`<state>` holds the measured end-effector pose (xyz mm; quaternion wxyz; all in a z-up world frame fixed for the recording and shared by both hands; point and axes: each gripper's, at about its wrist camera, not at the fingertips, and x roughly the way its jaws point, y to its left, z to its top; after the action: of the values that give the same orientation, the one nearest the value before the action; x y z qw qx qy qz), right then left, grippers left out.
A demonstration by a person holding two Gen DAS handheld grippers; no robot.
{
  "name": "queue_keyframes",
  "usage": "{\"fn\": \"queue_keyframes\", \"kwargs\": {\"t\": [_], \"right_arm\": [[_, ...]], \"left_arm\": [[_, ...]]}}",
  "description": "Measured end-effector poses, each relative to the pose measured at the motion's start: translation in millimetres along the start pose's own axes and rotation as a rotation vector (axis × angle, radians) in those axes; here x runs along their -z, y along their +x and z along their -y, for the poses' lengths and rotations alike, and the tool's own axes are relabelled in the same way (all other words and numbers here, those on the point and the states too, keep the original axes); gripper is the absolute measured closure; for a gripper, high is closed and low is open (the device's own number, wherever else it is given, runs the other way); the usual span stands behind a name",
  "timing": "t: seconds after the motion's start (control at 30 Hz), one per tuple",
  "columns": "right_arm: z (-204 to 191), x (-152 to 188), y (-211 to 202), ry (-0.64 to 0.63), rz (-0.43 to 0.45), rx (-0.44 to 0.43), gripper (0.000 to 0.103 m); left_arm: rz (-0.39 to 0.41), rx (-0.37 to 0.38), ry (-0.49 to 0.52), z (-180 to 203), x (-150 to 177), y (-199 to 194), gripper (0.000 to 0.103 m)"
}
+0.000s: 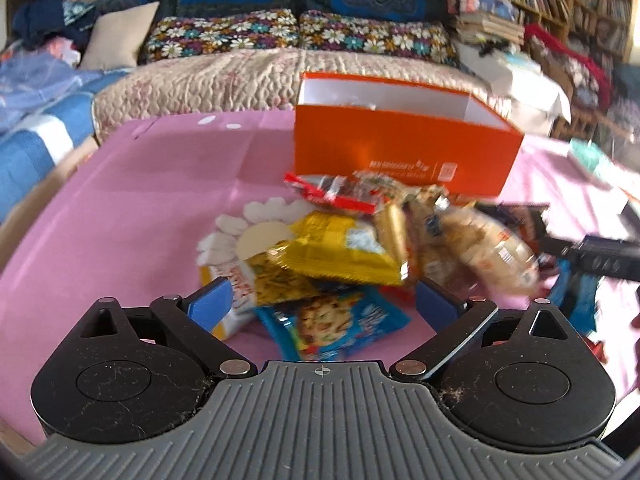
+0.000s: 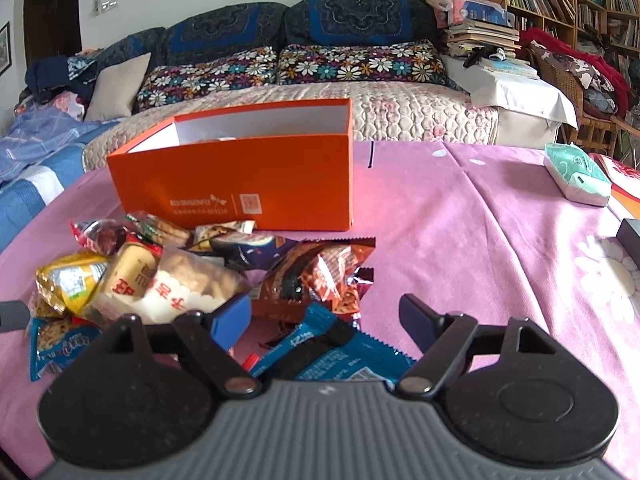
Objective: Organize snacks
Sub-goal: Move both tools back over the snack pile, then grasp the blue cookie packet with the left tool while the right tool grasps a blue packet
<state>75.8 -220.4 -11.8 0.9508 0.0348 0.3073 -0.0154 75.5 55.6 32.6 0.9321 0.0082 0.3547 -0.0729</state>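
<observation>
The snacks lie in a loose heap on the pink tablecloth (image 2: pixel 460 220), just in front of the orange box (image 2: pixel 248 176), which stands open-topped behind them with little or nothing visible inside. Nothing looks packed yet, so I'd judge this the very start: choosing a first packet. The left gripper (image 1: pixel 320 300) hangs over the near edge of the pile with its jaws released, a blue cookie packet (image 1: pixel 336 324) lying between the fingers but not pressed by them, and a yellow packet (image 1: pixel 336 252) overlapping it from behind. The right gripper (image 2: pixel 324 320) is likewise spread and empty-handed, poised above a blue wrapper (image 2: pixel 344 356), with a crumpled brown-red wrapper (image 2: pixel 316 276) just beyond. The next move, as I see it, calls for one gripper to dip lower, close on a single packet, and lift it over the box's front wall. The trouble is the overlap: the yellow packet and a clear bag of biscuits (image 2: pixel 176 292) rest on their neighbours, so a careless pinch may drag two. The two grippers also sit near each other across the pile. Off to the right a green tissue pack (image 2: pixel 576 176) lies well apart, and a sofa with flowered cushions (image 2: pixel 360 64) stands behind the table, out of the way.
</observation>
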Motion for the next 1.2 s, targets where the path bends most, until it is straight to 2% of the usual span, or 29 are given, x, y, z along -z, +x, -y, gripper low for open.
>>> {"fn": "queue_keyframes", "kwargs": {"t": [0.33, 0.53, 0.7, 0.73, 0.8, 0.9, 0.97, 1.03, 1.07, 1.13, 1.17, 1.2], "right_arm": [[-8.4, 9.8, 13.0, -0.052, -0.053, 0.007, 0.022], [0.7, 10.3, 6.9, -0.024, -0.034, -0.021, 0.022], [14.6, 11.3, 2.4, 0.017, -0.041, -0.059, 0.022], [17.3, 11.5, 0.7, 0.019, -0.037, -0.055, 0.022], [25.3, 11.7, -3.1, 0.035, -0.024, -0.049, 0.022], [43.1, 11.7, -8.6, 0.098, -0.006, -0.046, 0.021], [54.9, 12.6, -9.2, 0.134, -0.009, -0.027, 0.021], [64.4, 14.0, -10.1, 0.164, -0.014, -0.023, 0.021], [68.3, 14.9, -11.1, 0.177, -0.015, -0.026, 0.021], [74.1, 17.0, -14.7, 0.192, -0.011, -0.03, 0.021], [76.0, 17.7, -16.3, 0.192, -0.008, -0.028, 0.021], [78.2, 18.9, -17.8, 0.192, -0.007, -0.023, 0.021]], "left_arm": [[-0.078, -0.03, 0.012, -14.1, 21.3, 31.3, 0.02], [-0.051, -0.021, -0.038, -32.4, 19.6, 30.1, 0.019], [-0.094, -0.01, -0.098, -44.6, 25.6, 40.0, 0.019], [-0.082, -0.014, -0.12, -46.6, 25.4, 38.9, 0.023], [-0.044, -0.031, -0.131, -48.2, 22.9, 33.8, 0.024], [-0.018, 0.069, -0.048, -39.6, 15.6, 29.5, 0.025], [-0.046, 0.127, 0.102, -20.8, 8.4, 34.0, 0.025], [-0.077, 0.137, 0.268, -1.1, 5.3, 42.6, 0.027], [-0.087, 0.144, 0.34, 6.1, 5.5, 46.6, 0.03], [-0.129, 0.165, 0.47, 18.7, 7.4, 57.9, 0.047], [-0.146, 0.168, 0.512, 22.6, 8.9, 63.3, 0.046], [-0.131, 0.171, 0.532, 24.2, 9.4, 64.1, 0.052]]}}
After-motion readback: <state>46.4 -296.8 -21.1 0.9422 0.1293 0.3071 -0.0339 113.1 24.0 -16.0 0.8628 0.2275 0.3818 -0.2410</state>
